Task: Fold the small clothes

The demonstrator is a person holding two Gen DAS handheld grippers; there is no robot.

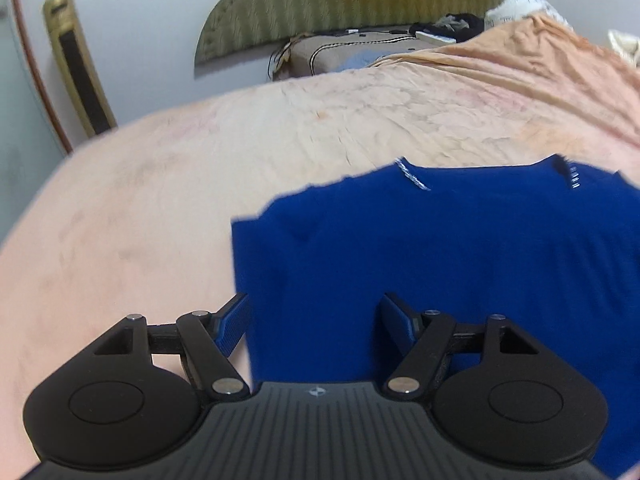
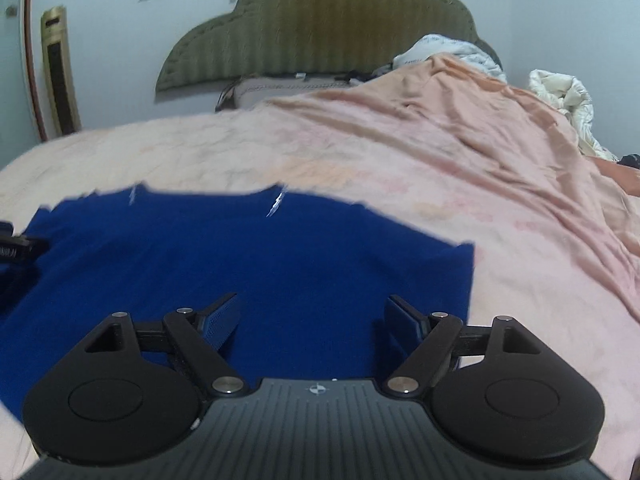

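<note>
A small dark blue garment (image 1: pixel 460 248) lies flat on the pink bedsheet (image 1: pixel 200 168), with thin silvery trim at its far edge. My left gripper (image 1: pixel 316 320) hovers open over the garment's left edge, nothing between its blue pads. In the right wrist view the same blue garment (image 2: pixel 260 256) spreads across the sheet (image 2: pixel 520 220). My right gripper (image 2: pixel 312 320) hangs open above the garment's right part, its pads apart and clear of the cloth. A black piece of the left gripper (image 2: pixel 16 248) shows at the left edge of that view.
An olive padded headboard (image 2: pixel 320 32) stands at the far end, with pillows and a rumpled white quilt (image 2: pixel 560 96) at the right. The peach cover (image 2: pixel 480 100) bunches up toward the back right. A gold tower fan (image 2: pixel 58 68) stands by the wall on the left.
</note>
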